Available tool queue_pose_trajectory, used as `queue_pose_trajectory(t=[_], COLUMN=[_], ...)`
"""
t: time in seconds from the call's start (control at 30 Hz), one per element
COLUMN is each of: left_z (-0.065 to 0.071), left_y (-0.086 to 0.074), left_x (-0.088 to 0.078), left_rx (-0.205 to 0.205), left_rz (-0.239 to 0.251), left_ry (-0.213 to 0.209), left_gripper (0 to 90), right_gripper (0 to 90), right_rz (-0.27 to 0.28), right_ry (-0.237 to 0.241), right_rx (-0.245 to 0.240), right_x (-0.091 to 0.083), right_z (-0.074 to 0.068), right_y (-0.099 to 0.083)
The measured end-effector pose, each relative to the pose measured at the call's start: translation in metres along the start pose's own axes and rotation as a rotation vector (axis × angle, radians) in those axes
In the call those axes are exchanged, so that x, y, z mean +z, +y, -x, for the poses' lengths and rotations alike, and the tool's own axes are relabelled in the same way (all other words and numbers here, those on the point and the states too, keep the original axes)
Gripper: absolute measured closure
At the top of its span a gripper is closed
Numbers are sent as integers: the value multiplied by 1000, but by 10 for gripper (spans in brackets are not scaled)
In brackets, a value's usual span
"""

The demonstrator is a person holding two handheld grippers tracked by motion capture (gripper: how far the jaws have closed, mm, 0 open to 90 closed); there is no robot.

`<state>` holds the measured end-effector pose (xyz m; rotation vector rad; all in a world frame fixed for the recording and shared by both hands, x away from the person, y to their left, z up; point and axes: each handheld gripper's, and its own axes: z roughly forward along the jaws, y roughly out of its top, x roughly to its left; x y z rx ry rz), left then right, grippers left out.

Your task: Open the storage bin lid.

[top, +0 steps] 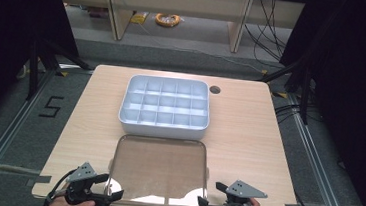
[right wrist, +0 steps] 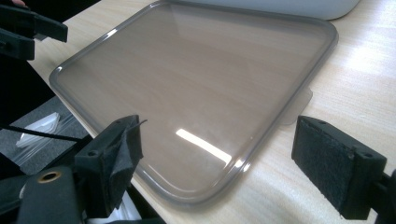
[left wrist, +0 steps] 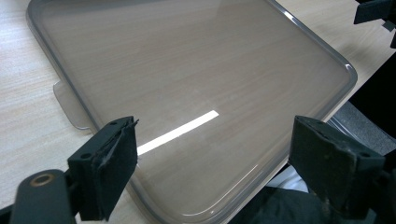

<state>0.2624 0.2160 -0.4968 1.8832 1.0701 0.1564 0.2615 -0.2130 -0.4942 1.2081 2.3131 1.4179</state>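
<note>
A white box [top: 164,106] divided into several compartments sits on the far half of the wooden table [top: 248,139]. In front of it a clear smoky lid [top: 159,171] lies flat, reaching the table's front edge. My left gripper [top: 112,187] is open at the lid's near left corner, my right gripper [top: 211,195] open at its near right corner. In the left gripper view the lid [left wrist: 187,70] spreads beyond the open jaws of the left gripper [left wrist: 217,168], its near edge between them. In the right gripper view the right gripper [right wrist: 224,163] is open around the near corner of the lid [right wrist: 201,70].
A round cable hole [top: 215,90] is in the table beyond the box's right corner. Dark stands and cables flank the table on the floor. Furniture legs and an orange cable coil [top: 167,20] are far behind. A small tab [left wrist: 70,105] juts from the lid's side.
</note>
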Motion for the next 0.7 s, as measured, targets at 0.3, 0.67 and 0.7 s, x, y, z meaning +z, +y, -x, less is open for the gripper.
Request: queue_pose_trajectory(t=[0.3,0.67,0.7], left_z=[0,-3,-3], left_y=[-1,-1,0], left_x=[-1,-1,-1], left_rx=[-5,-21,-25], left_rz=[-10,-5,-7], left_ry=[0,2,1], left_gripper=[150,150,150], right_gripper=[170,170,170], right_rz=[-9,-12,-13], right_ry=[-9,-12,-12], right_rx=[-12,15,15], right_x=[-4,-4,-4], right_z=[-2,-2,-2], right_y=[-3,-4,-4])
